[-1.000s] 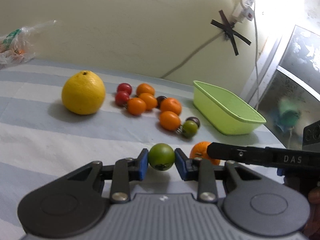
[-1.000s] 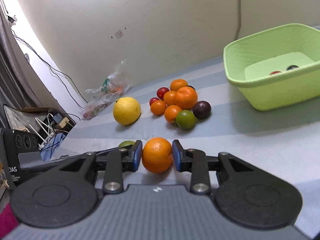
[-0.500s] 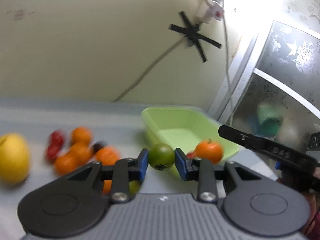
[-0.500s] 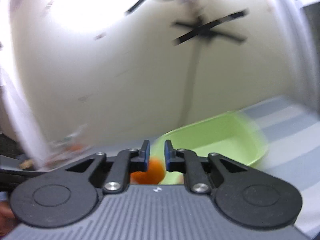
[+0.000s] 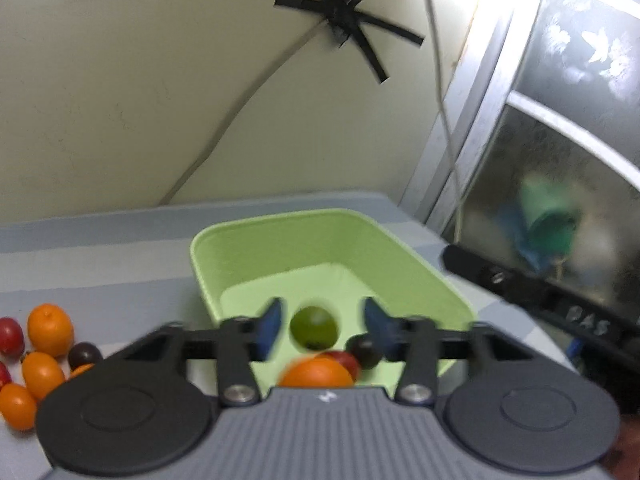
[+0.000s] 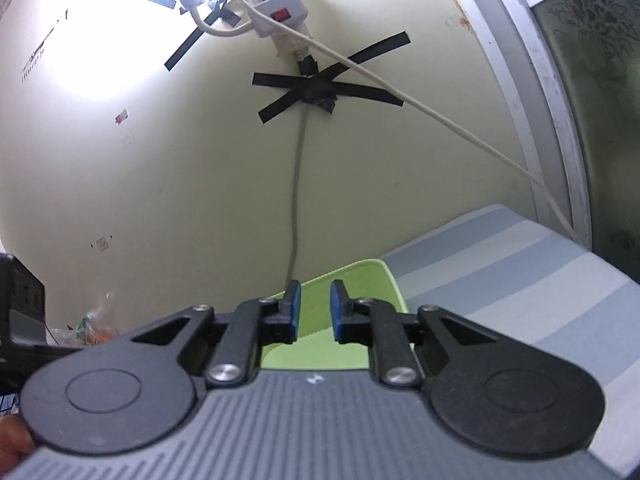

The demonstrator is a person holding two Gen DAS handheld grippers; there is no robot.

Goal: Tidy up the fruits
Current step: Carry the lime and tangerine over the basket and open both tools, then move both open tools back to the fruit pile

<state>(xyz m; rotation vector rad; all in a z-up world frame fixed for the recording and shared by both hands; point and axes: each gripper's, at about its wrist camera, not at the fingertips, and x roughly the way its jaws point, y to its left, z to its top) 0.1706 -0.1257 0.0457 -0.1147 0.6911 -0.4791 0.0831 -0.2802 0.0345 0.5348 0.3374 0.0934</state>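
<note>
Left wrist view: the left tool [image 5: 319, 330] is opening over the green bin [image 5: 256, 248], the green fruit [image 5: 313, 328] loose between its pads, touching neither. Right tool [image 6: 311, 312] is clenched empty above the bin's far rim.

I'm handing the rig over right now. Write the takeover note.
Left claw: opening over the bin; green fruit sits between the pads, untouched.
Right claw: shut, nothing in it, at the bin's rim.
In the bin: orange, a red fruit, a dark fruit.
Left to do: small orange, red and dark fruits lie on the cloth left of the bin.
</note>
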